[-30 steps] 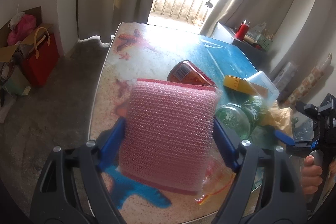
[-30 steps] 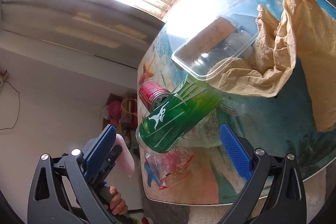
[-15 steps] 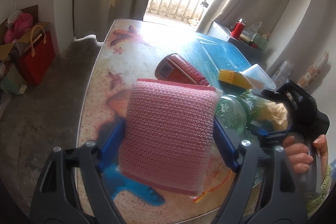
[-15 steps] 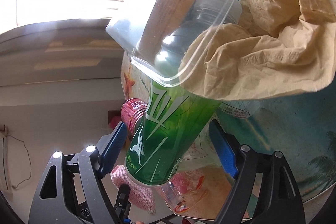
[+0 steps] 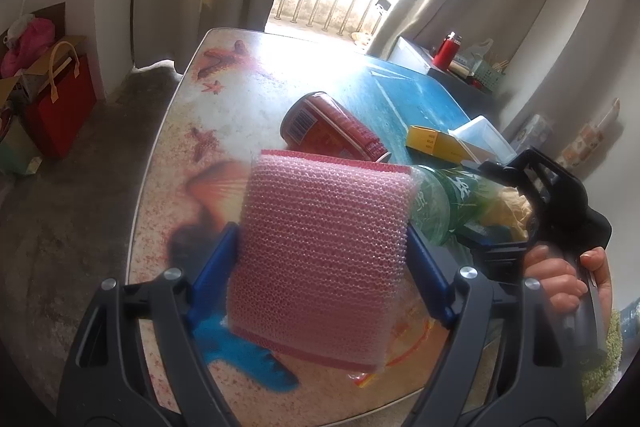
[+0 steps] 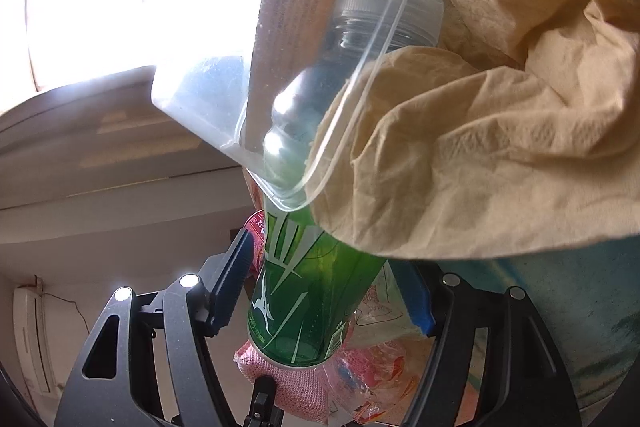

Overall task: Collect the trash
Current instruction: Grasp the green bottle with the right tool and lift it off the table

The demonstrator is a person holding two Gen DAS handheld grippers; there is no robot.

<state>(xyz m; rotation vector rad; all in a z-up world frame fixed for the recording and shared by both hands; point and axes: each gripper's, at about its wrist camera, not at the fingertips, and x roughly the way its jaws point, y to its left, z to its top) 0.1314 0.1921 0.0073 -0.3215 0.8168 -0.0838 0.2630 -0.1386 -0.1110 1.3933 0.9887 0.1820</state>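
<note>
My left gripper (image 5: 321,229) is shut on a pink bubble-wrap pouch (image 5: 316,287), held above the near end of the beach-print table (image 5: 240,99). A green bottle (image 6: 300,307) lies on the table, its neck under a clear plastic container (image 6: 240,87) and crumpled tan paper (image 6: 500,127). My right gripper (image 6: 322,255) straddles the bottle's base with its jaws closing. A thin gap shows at each blue pad. A red can (image 5: 332,131) lies just beyond the pouch. In the left wrist view, a hand (image 5: 560,279) holds the right gripper (image 5: 492,239) at the right.
A yellow box (image 5: 432,143) lies by the container. A clear wrapper with red print (image 6: 372,379) lies near the table's front edge. On the floor at the left stand a red bag (image 5: 60,99) and cardboard boxes. A low cabinet with a red flask (image 5: 444,51) stands beyond the table.
The right gripper has dropped toward the table and rolled, and its jaws have narrowed around the green bottle's base. The left gripper still holds the pink pouch in the same place.
</note>
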